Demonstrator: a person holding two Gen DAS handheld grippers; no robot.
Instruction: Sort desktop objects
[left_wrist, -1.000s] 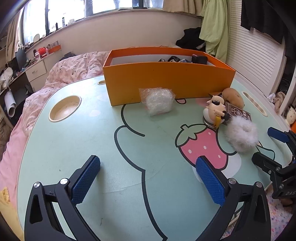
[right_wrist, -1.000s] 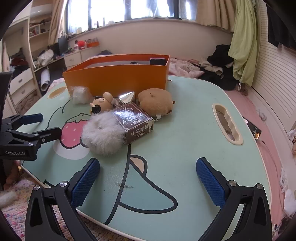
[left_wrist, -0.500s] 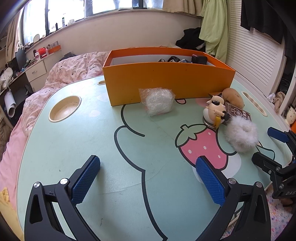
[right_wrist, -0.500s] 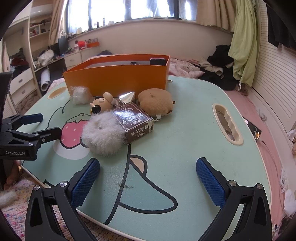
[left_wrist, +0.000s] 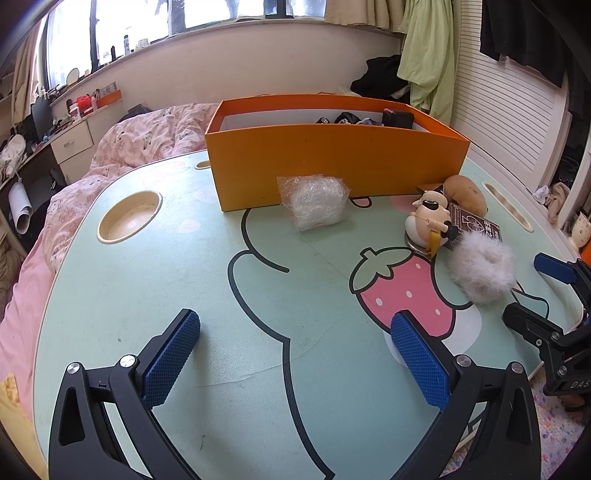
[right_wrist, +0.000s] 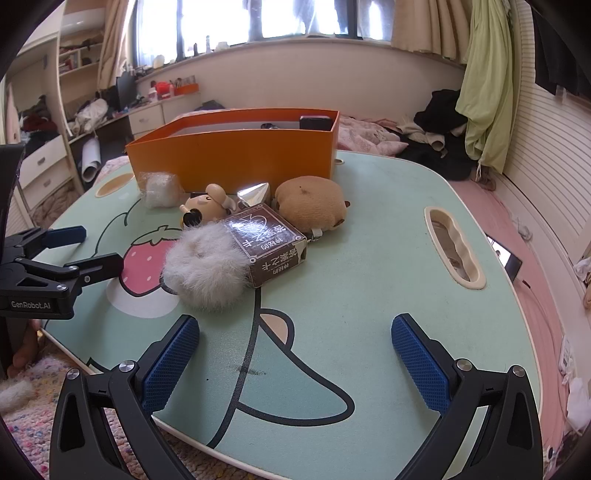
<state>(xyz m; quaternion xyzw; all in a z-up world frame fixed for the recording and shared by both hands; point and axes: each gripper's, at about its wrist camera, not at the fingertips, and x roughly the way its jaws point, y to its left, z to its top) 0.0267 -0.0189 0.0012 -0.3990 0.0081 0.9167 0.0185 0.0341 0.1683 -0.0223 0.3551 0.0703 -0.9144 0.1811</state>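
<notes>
A mint-green table (left_wrist: 110, 295) printed with a cartoon and a strawberry is seen in both wrist views. An orange box (left_wrist: 332, 166), taken here as the landmark, stands at its far side, with a few dark items showing inside. Just in front of the box, near its left half, a clear plastic-wrapped bundle (left_wrist: 316, 206) is laid. In front of the box's right end a cluster is gathered: a brown plush (right_wrist: 310, 201), a dark card box (right_wrist: 267, 242) touching a white fluffy scrunchie (right_wrist: 205, 271), and a small cartoon figurine (right_wrist: 205, 208). The left gripper (left_wrist: 295, 354) and the right gripper (right_wrist: 295, 354) are held over bare table nearer than the cluster, each with jaws spread wide and nothing between them.
</notes>
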